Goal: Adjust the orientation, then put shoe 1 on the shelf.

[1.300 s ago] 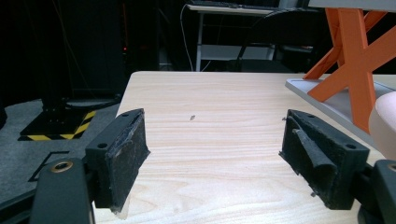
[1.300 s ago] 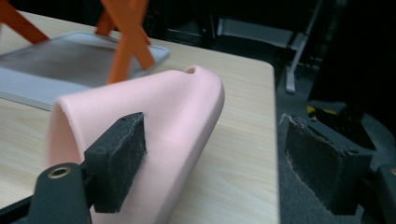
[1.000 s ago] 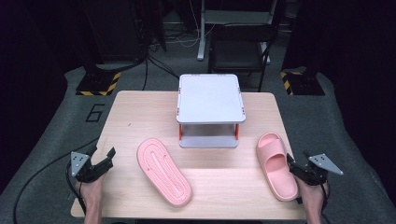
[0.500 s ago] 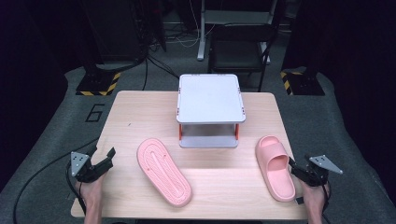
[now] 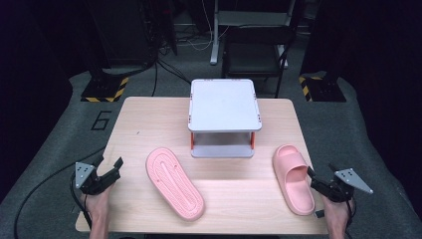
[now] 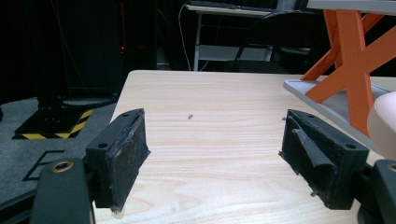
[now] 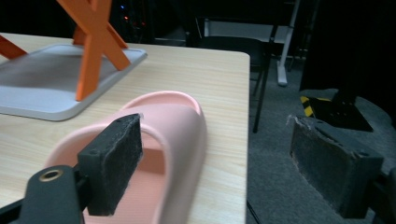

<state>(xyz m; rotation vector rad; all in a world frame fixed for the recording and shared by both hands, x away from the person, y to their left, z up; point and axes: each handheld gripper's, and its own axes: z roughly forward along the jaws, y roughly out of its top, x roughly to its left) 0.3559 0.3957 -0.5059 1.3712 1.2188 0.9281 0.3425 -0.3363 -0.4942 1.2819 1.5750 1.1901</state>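
Two pink slippers lie on the wooden table (image 5: 149,119). The left slipper (image 5: 174,183) rests sole up, showing its grooved tread. The right slipper (image 5: 292,178) sits upright with its strap toward the far side. My left gripper (image 5: 110,162) hovers at the table's left front edge, open, with bare wood between its jaws (image 6: 215,121). My right gripper (image 5: 321,172) is at the right slipper's outer edge. Its jaws have just been opening and stand open (image 7: 215,126). The slipper's rim (image 7: 173,121) lies between them, and the pads do not press it.
A grey two-tier rack (image 5: 224,104) with orange cross supports (image 6: 348,51) stands mid-table behind the slippers. Its lower shelf (image 7: 51,79) faces me. A chair (image 5: 254,55), stands and cables sit on the dark floor beyond.
The right gripper has shifted slightly beside the right slipper. The left gripper, both slippers and the rack stay where they were.
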